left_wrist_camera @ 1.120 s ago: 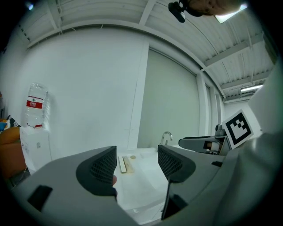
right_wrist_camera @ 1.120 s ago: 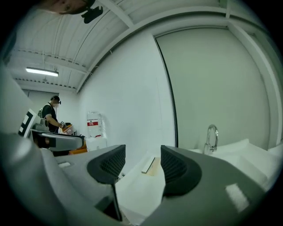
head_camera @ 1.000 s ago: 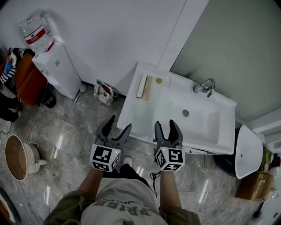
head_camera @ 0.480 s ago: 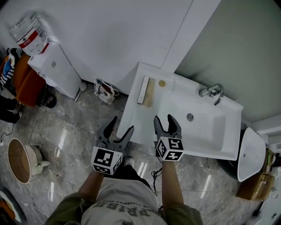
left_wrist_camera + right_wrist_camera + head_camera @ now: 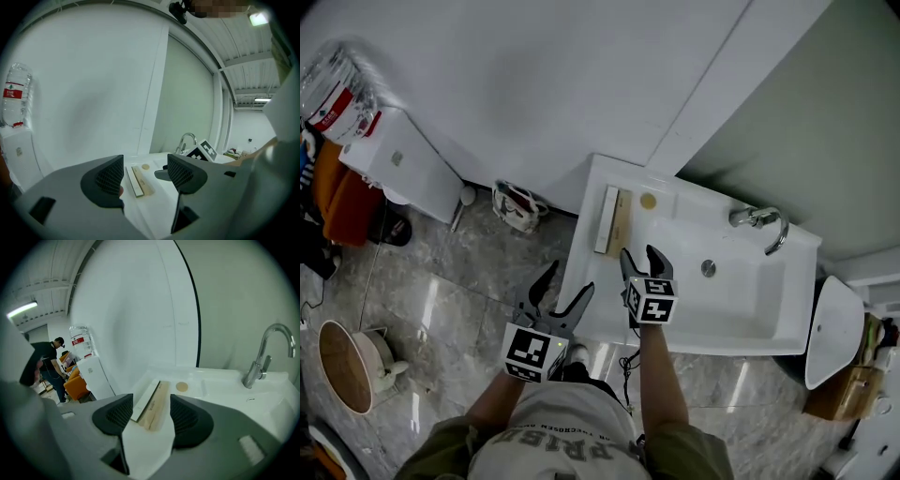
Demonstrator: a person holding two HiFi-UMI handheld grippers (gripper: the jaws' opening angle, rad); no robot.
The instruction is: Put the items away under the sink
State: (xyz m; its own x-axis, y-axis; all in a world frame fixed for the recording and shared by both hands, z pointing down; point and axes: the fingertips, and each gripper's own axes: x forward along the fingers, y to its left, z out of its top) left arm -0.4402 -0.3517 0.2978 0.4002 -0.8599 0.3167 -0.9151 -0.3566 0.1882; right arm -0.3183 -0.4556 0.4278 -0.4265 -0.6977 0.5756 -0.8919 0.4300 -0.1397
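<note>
A long flat box (image 5: pixel 612 219), white on one side and wood-coloured on the other, lies on the left ledge of the white sink (image 5: pixel 741 305). A small round tan item (image 5: pixel 648 201) sits just behind it. My right gripper (image 5: pixel 639 255) hovers open over the sink's front left corner, its jaws pointing at the box (image 5: pixel 151 401) with nothing between them (image 5: pixel 150 414). My left gripper (image 5: pixel 565 281) is open and empty beside the sink's left edge, over the floor. Past its jaws (image 5: pixel 145 176) I see the box (image 5: pixel 139 180), the round item (image 5: pixel 146 166) and the tap (image 5: pixel 186 140).
A chrome tap (image 5: pixel 759 220) stands at the sink's back right. A water dispenser (image 5: pixel 398 159) with a bottle (image 5: pixel 333 89) stands against the wall to the left, and a small bag (image 5: pixel 517 206) lies on the floor. A white lidded fixture (image 5: pixel 825 328) is right of the sink. A person (image 5: pixel 47 362) stands far off.
Both grippers have moved forward toward the sink. The right one has gone further and lower, from the sink's front edge to its front left corner near the box.
</note>
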